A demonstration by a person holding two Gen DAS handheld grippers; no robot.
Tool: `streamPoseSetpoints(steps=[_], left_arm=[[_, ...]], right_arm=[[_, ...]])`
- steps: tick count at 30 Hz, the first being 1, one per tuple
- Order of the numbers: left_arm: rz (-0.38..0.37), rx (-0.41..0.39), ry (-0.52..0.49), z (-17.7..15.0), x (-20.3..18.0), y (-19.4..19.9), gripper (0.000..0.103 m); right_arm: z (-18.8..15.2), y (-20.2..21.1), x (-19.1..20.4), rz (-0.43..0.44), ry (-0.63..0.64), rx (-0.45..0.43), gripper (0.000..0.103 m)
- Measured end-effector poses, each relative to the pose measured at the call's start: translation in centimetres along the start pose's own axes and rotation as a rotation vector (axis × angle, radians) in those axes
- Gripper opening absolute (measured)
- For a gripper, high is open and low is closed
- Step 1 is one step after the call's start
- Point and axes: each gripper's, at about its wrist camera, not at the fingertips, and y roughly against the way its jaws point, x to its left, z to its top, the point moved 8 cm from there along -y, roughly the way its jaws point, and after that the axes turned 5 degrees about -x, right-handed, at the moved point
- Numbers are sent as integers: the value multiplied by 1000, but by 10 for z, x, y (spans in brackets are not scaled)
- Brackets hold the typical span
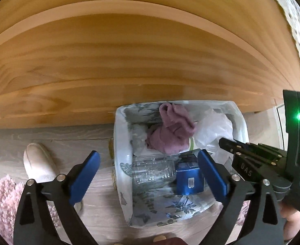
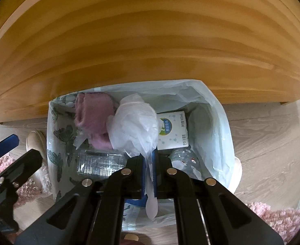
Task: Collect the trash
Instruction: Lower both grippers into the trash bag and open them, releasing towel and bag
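your left gripper (image 1: pixel 148 172) hangs spread wide over the lined bin (image 1: pixel 120 143), nothing between its blue pads. under it a blue box (image 1: pixel 188 176) lies in the bin beside a clear plastic tray (image 1: pixel 153 172), with a pink cloth (image 1: pixel 170 130) toward the bin's far edge. your right gripper (image 2: pixel 150 163) is pressed together, pinching the tail of a white plastic bag (image 2: pixel 133 124) that hangs over the bin. a white carton (image 2: pixel 172 130) stands near the far right corner, and the bin sits against a wooden panel (image 2: pixel 150 40).

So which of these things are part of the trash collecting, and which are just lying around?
Part of the job:
- lined bin
- crumpled plastic bag, pinched by right gripper
- blue carton, under open left gripper

Just lying about:
- slipper
- pink rug
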Motion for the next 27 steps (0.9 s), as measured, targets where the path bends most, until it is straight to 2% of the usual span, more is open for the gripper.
streamPoseSetpoints(steps=[9,18,20,22,24,27], left_arm=[[26,11,73,-1,19,3,95],[33,20,70,-3,20,3,95],[37,22,70,-3,20,2,95],[37,25,74,-4,21,2,95],[35,27,77,-4,21,2,95],[41,25,73,-4,21,2,95]], right_arm=[[3,0,9,-10,34,12,6],[1,0,11,-12,29,22,7],[1,-1,5,-20,27,18,15],[3,3,5,-33,28,1,52],[6,8,5,-40,31,-21,57],[8,11,2,-54,34,-34,74]])
